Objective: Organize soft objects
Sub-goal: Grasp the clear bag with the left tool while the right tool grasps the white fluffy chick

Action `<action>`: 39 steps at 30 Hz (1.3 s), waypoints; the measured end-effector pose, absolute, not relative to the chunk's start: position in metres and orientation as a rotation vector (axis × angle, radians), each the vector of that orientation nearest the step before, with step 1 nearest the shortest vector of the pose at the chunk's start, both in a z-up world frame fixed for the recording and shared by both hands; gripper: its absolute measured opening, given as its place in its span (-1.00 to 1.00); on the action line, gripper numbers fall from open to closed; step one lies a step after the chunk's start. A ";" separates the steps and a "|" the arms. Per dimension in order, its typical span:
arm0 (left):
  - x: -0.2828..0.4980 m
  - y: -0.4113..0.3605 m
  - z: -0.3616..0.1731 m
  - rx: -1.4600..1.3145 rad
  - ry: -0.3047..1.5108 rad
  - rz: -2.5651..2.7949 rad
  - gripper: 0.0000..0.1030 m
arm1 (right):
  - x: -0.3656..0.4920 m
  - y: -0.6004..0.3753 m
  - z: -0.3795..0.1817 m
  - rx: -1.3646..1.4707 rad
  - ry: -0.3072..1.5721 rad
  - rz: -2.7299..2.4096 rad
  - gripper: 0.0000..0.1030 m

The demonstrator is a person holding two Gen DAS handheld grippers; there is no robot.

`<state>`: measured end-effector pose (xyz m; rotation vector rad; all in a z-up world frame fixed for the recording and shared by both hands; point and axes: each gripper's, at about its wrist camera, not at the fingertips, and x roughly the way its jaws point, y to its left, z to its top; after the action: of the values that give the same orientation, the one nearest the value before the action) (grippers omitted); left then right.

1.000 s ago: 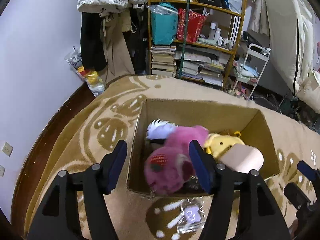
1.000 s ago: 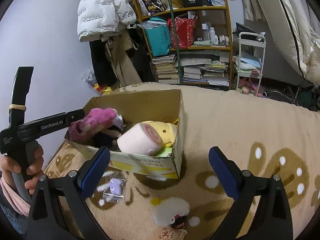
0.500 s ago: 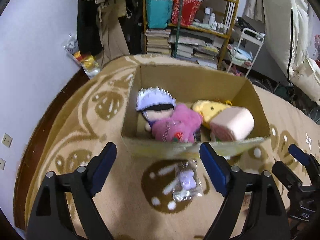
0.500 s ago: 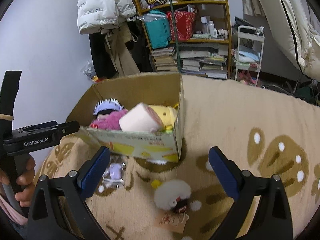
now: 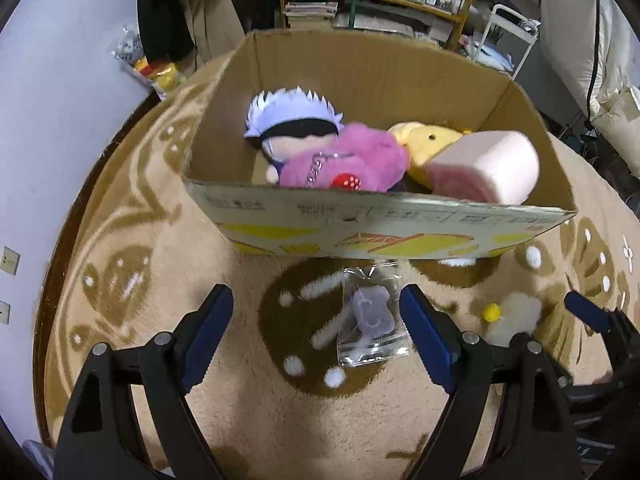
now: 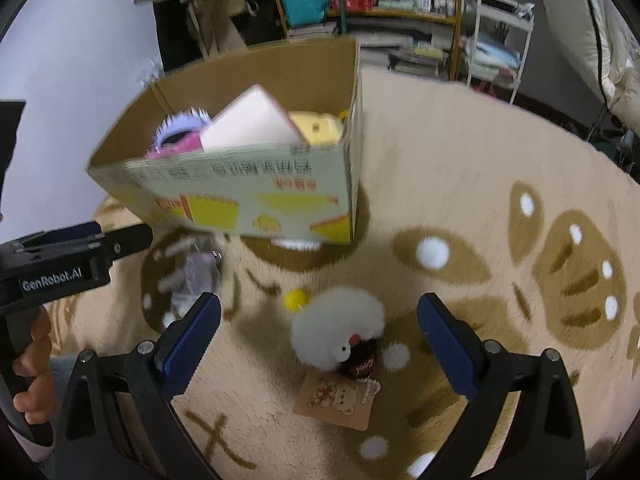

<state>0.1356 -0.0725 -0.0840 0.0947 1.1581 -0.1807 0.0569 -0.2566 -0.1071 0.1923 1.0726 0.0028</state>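
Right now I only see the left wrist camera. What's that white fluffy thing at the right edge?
Observer: A white fluffy plush with a small black body and a red patch.
Operator: Does it have a tag?
Observer: Yes, a brown card tag with a bear drawn on it lies beside it.
Operator: Is the other gripper grabbing it?
Observer: No. The right gripper has its jaws wide open; the plush lies on the carpet, untouched.
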 end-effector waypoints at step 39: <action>0.161 -0.128 -0.159 0.113 1.251 -0.200 0.65 | 0.080 -0.245 -0.171 0.196 1.290 -0.004 0.43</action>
<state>0.1610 -0.1280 -0.1592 0.1130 1.2513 -0.1995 0.0799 -0.2448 -0.1707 0.1964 1.2905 -0.0040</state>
